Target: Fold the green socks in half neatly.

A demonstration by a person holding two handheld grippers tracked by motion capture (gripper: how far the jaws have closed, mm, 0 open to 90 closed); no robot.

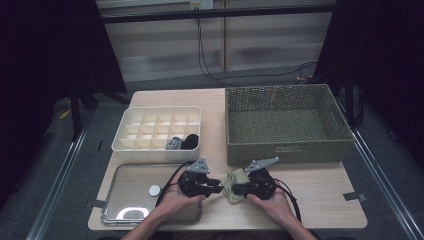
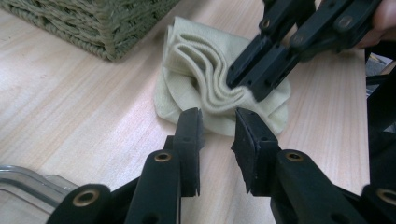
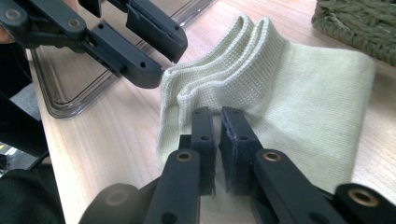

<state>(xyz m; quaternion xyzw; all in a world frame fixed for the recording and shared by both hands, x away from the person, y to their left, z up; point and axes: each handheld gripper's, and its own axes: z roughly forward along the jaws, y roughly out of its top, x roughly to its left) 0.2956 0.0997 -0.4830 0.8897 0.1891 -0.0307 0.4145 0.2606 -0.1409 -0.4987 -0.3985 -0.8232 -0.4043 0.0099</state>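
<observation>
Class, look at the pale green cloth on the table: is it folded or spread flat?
Folded. The cloth shows several stacked layer edges bunched in ridges, and the right tool pinches one fold.

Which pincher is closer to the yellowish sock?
The right. The right gripper pinches the folded edge of the sock. The left gripper sits with jaws apart just short of the sock's other side.

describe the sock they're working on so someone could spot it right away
Start at the big green wicker basket on the table's right half. Just in front of its near left corner, between the two black grippers, lies a folded sock. It is pale yellow-green ribbed knit, the only cloth outside the white divider box.
</observation>
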